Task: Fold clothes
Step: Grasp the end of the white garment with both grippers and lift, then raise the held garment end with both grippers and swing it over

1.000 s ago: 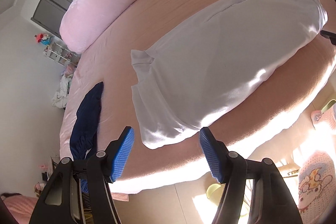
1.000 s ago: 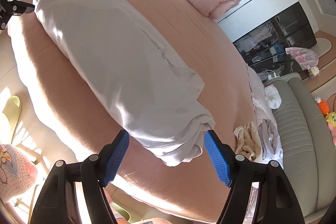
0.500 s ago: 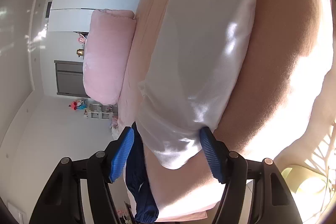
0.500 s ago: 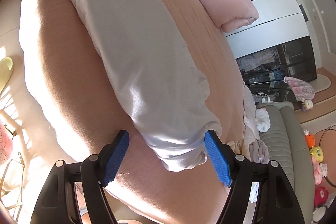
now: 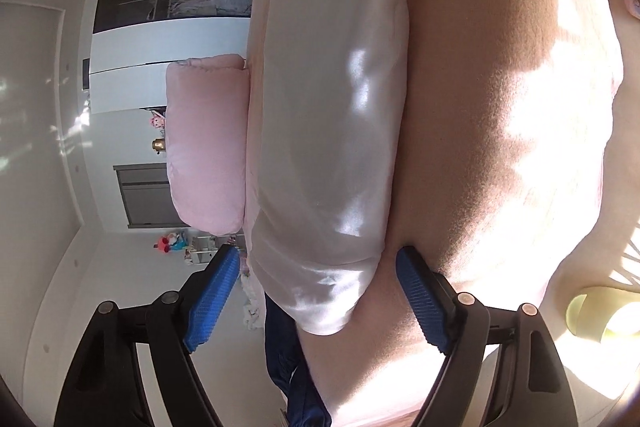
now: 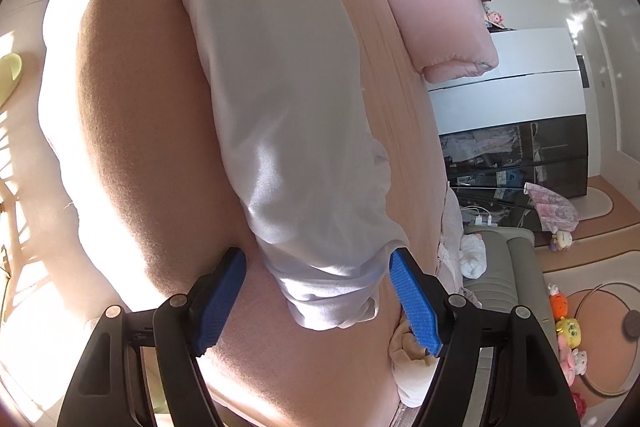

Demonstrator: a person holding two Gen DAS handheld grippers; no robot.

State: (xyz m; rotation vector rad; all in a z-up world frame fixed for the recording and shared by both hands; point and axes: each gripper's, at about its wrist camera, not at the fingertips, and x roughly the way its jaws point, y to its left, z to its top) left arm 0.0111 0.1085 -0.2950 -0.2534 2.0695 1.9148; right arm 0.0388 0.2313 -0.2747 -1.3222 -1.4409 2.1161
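The bed [image 5: 500,107], under a peach-pink cover, fills both views. Along it lies the white garment [image 5: 320,107], already folded into a long strip, with a pink pillow [image 5: 206,143] beyond and a dark blue garment [image 5: 288,359] at the bed's edge.

The left hand-held gripper [image 5: 312,297] straddles one end of the strip, its jaws opening, the cloth between the pads but not pinched. The right hand-held gripper [image 6: 316,297] is spread around the other end [image 6: 332,291], which bunches into loose layers.

The main risk, as I judge it, is an uneven grab: closing on only the top layer at the bunched end would let the fold slide apart, or a pad could pinch the bed cover too.
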